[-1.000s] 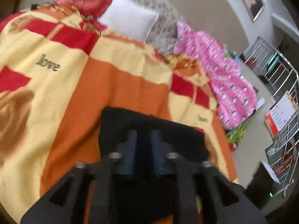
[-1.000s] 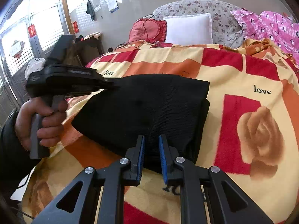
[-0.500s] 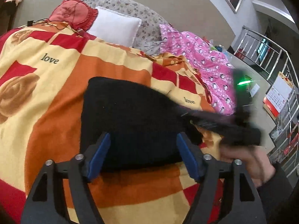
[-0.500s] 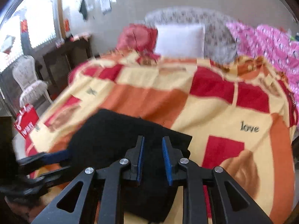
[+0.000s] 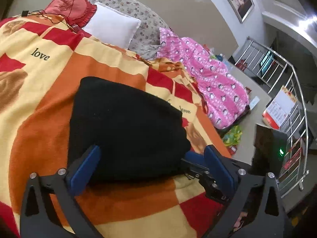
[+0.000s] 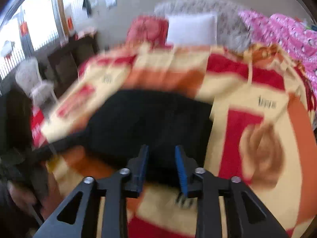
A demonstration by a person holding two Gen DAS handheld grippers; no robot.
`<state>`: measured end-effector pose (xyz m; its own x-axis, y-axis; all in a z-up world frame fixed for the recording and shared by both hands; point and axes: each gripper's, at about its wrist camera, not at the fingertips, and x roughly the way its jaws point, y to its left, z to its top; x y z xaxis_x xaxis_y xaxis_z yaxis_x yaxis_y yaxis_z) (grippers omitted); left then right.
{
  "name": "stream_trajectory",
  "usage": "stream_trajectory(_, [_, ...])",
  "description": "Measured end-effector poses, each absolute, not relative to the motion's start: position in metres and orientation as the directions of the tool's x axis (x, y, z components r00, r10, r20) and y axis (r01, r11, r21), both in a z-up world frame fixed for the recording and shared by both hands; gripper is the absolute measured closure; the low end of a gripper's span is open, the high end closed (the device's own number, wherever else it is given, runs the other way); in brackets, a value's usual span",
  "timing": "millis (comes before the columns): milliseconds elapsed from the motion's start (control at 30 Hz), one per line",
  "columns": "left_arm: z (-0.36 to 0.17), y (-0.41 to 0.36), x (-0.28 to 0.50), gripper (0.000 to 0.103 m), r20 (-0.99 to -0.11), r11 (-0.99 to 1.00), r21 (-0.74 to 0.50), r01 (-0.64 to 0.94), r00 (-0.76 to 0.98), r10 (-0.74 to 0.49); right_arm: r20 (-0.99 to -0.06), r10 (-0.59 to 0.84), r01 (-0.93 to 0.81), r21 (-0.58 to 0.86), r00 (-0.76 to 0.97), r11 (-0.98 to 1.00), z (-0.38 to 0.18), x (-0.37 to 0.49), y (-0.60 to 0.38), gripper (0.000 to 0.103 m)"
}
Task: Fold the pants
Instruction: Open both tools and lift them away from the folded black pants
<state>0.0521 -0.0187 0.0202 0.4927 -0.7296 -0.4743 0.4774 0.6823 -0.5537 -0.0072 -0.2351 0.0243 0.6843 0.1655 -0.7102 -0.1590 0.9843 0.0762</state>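
The black pants lie folded in a compact block on the orange, red and cream blanket. My left gripper is wide open and empty, held just in front of the block's near edge. In the blurred right wrist view the pants lie ahead of my right gripper, which is partly open and holds nothing. The right gripper's tip shows beside the pants' right corner in the left wrist view.
A white pillow and red cushion lie at the bed's head. A pink patterned cover hangs off the right side. A metal railing stands to the right. A white chair and dark cabinet stand left.
Both grippers have let go of the pants and pulled back toward the near edge. The left opened wide half a second ago; the right has just opened partway.
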Motion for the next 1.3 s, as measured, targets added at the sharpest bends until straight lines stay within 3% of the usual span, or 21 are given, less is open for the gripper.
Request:
stream_trajectory(167, [0.023, -0.028, 0.048, 0.000, -0.530, 0.730, -0.480, 0.487, 0.503, -0.683, -0.648, 0.142, -0.072, 0.134, 0.748, 0.988, 0.036, -0.032, -0.236, 0.068])
stream_trajectory(300, [0.026, -0.027, 0.035, 0.000, -0.553, 0.761, -0.428, 0.488, 0.524, -0.648, -0.605, 0.051, 0.012, 0.100, 0.795, 0.995, 0.027, -0.072, -0.229, 0.059])
stream_trajectory(467, [0.023, -0.029, -0.004, 0.000, -0.620, 0.860, -0.267, 0.436, 0.605, -0.499, -0.592, -0.023, 0.098, 0.096, 0.806, 0.991, 0.028, -0.090, -0.243, 0.052])
stream_trajectory(700, [0.021, -0.027, -0.024, 0.000, -0.643, 0.925, -0.134, 0.356, 0.679, -0.354, -0.586, -0.064, 0.151, 0.101, 0.807, 0.983, 0.026, -0.103, -0.252, 0.052])
stream_trajectory(1300, [0.015, -0.015, -0.014, 0.000, -0.653, 0.907, -0.227, 0.356, 0.635, -0.413, -0.600, -0.108, 0.135, 0.000, 0.793, 0.991, 0.025, -0.098, -0.236, 0.051])
